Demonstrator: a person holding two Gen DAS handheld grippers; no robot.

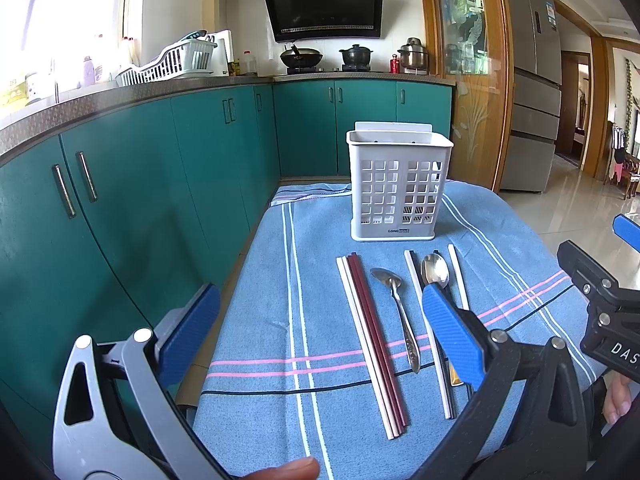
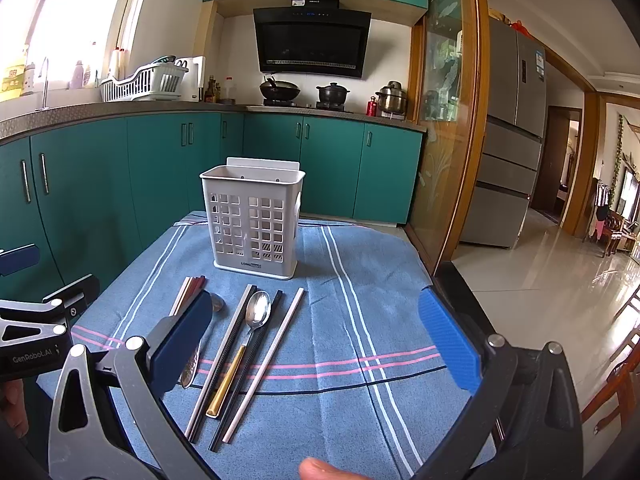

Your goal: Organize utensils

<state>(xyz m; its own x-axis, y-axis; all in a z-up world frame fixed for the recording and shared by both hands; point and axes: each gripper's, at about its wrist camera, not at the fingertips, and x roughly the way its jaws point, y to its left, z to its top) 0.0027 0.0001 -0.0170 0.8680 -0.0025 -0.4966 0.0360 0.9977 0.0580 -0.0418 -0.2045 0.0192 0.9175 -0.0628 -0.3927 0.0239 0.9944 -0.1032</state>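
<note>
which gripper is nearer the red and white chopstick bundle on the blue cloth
Left. The left gripper hovers open right over the red and white chopstick bundle; the right gripper is open further right, over the gold-handled spoon.

Background: teal cabinets (image 2: 160, 168) under a speckled countertop (image 1: 120, 94); black range hood (image 1: 324, 8) above a wok (image 2: 279, 90) and lidded pot (image 2: 332, 94); white dish rack (image 2: 140, 84) near the window; steel refrigerator (image 2: 508, 132) at right.

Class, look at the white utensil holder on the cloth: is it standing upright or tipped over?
Upright. The utensil holder stands on its base on the blue cloth, open rim facing up.
</note>
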